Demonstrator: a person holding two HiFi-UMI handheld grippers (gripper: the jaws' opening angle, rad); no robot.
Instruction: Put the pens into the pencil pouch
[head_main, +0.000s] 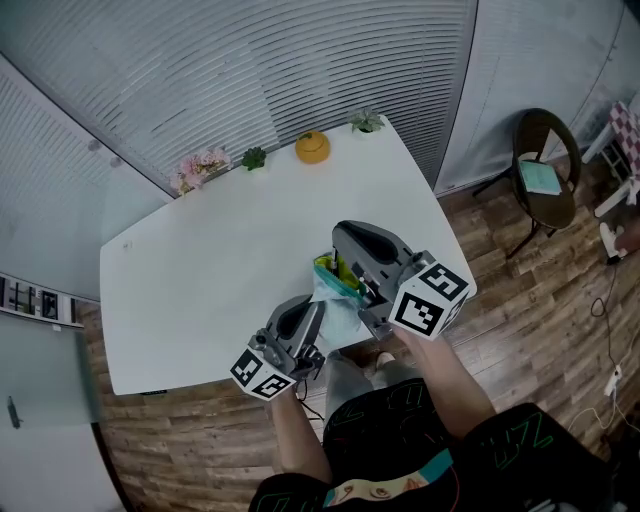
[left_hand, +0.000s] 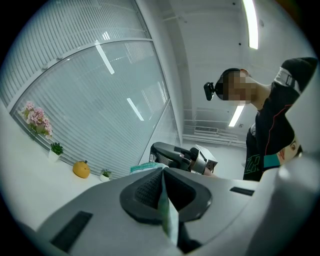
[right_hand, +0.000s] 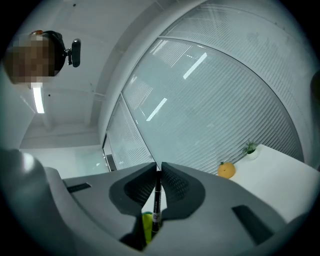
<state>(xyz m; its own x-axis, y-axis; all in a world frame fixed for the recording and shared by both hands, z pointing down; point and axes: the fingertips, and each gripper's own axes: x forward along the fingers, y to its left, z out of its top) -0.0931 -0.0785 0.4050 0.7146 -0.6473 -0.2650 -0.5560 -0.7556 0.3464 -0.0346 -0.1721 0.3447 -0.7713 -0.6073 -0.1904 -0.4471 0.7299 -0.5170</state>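
Wood floor (head_main: 530, 330) — perhaps wicker chair (head_main: 545, 170)

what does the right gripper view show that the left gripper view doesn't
Only the right gripper view: a black pen clamped in the right tool, with something yellow-green beneath it. Only the left gripper view: the teal pouch pinched in the left tool, plus pink flowers. Both: the orange ornament, a small potted plant and the white table.

Left claw (head_main: 312, 312) jaws pinched flat on pouch (left_hand: 168, 212) edge, pointing slightly up; right claw (head_main: 345, 268) at its 1 o'clock, close by, jaws clamped on pen (right_hand: 156, 200); both forearms bare, reaching toward 12 o'clock.
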